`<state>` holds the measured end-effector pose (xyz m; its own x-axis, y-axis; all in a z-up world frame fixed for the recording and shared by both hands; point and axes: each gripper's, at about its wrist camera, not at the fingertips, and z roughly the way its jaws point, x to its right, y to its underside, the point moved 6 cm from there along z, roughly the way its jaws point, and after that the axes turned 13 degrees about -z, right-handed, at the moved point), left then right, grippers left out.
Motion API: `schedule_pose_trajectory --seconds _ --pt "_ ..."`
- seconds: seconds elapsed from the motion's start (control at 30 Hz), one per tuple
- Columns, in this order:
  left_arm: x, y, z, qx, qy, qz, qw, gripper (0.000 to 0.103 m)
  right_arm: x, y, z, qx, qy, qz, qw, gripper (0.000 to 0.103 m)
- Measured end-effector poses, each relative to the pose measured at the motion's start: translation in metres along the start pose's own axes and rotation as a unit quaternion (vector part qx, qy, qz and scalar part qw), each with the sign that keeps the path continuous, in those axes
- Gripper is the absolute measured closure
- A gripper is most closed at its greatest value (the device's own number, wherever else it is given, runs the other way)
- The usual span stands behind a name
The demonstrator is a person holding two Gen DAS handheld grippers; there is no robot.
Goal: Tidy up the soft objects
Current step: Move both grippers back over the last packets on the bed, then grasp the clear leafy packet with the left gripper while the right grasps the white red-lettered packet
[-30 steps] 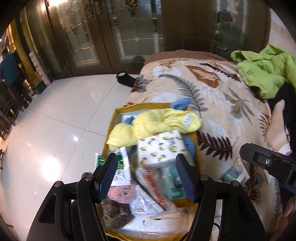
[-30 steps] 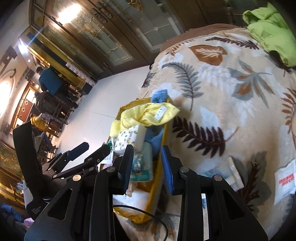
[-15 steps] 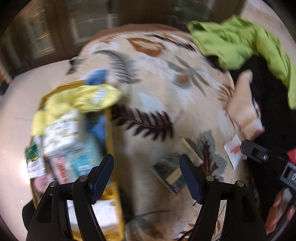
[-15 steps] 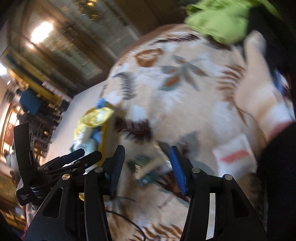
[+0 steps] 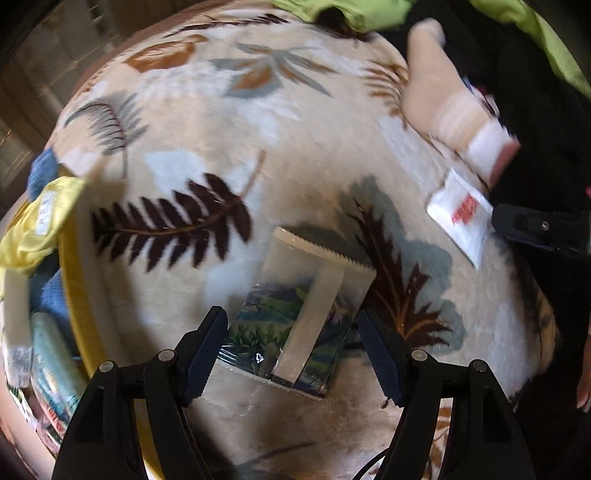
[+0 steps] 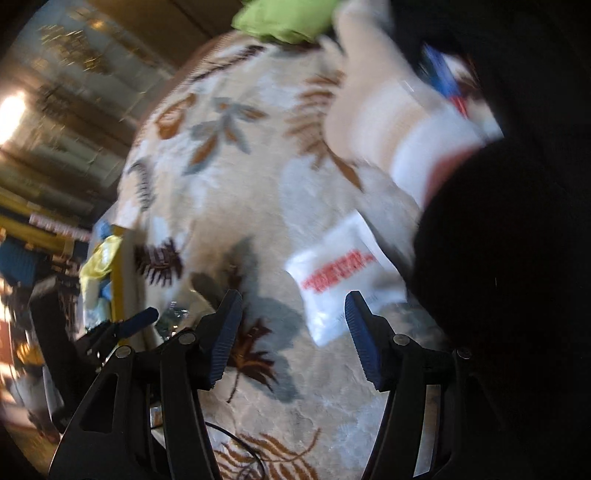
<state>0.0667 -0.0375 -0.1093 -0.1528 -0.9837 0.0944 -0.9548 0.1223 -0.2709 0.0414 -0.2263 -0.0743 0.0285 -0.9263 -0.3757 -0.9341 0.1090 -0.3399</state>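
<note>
My left gripper [image 5: 291, 332] is open, its fingers on either side of a clear plastic packet with a green and blue print [image 5: 299, 314] that lies on the leaf-patterned blanket [image 5: 229, 122]. My right gripper [image 6: 291, 325] is open and empty just in front of a white packet with red lettering [image 6: 340, 280], which also shows in the left wrist view [image 5: 460, 216]. A beige sock with a white cuff [image 5: 450, 107] lies at the far right. The yellow box [image 5: 74, 288] of soft items stands at the left.
A yellow cloth [image 5: 33, 225] and blue cloth [image 5: 42, 170] hang over the box's rim. A green jacket [image 6: 280, 18] and dark clothes [image 5: 535, 110] lie at the far right of the bed. The bed's edge drops to the floor on the left.
Both grippers have swung right, from over the yellow box to over the blanket. The left one now straddles the printed packet; the right one has opened wider and faces the white packet.
</note>
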Motion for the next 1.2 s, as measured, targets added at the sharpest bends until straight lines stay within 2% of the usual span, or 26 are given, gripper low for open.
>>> schedule_pose_trajectory --seconds 0.07,0.17,0.4,0.5,0.6,0.63,0.77,0.83,0.9,1.03,1.07,1.2 --pt "0.001 0.003 0.005 -0.005 -0.008 0.014 0.9999 0.028 0.008 0.009 0.005 -0.014 -0.004 0.025 1.000 0.045" --pt "-0.001 0.004 0.013 -0.017 -0.009 0.008 0.9998 0.026 0.021 0.021 0.011 -0.018 -0.004 0.061 0.998 0.045" --pt "0.007 0.001 0.018 -0.013 -0.022 0.015 0.9996 0.022 0.040 0.023 0.026 0.007 -0.039 0.147 0.988 0.044" --pt "0.014 -0.008 0.023 -0.013 -0.028 0.017 0.9994 0.020 0.040 0.012 0.026 0.034 -0.042 0.158 0.986 0.042" --pt "0.018 -0.014 0.027 -0.015 -0.034 0.019 0.9991 0.017 0.038 -0.001 0.033 0.045 -0.048 0.171 0.983 0.031" --pt "0.019 -0.016 0.028 -0.014 -0.035 0.018 0.9991 0.017 0.038 -0.005 0.034 0.048 -0.047 0.173 0.983 0.031" --pt "0.018 -0.018 0.031 -0.006 -0.033 0.011 0.9994 0.016 0.025 -0.022 0.046 0.038 -0.017 0.129 0.991 0.030" --pt "0.014 -0.014 0.030 -0.006 -0.031 0.006 0.9995 0.017 0.013 -0.029 0.051 0.030 0.008 0.081 0.996 0.037" --pt "0.014 -0.011 0.028 -0.007 -0.030 0.005 0.9995 0.022 0.005 -0.031 0.055 0.026 0.035 0.033 0.998 0.070" --pt "0.004 -0.009 0.018 -0.001 -0.022 -0.013 0.9997 0.036 0.004 -0.033 0.055 0.025 0.035 0.002 0.999 0.087" --pt "0.000 -0.009 0.016 -0.001 -0.014 -0.022 0.9997 0.039 0.003 -0.033 0.053 0.026 0.035 -0.003 0.999 0.099" --pt "-0.012 -0.008 0.008 -0.007 0.017 -0.059 0.9981 0.046 -0.001 -0.033 0.043 0.034 0.010 -0.026 0.999 0.100"
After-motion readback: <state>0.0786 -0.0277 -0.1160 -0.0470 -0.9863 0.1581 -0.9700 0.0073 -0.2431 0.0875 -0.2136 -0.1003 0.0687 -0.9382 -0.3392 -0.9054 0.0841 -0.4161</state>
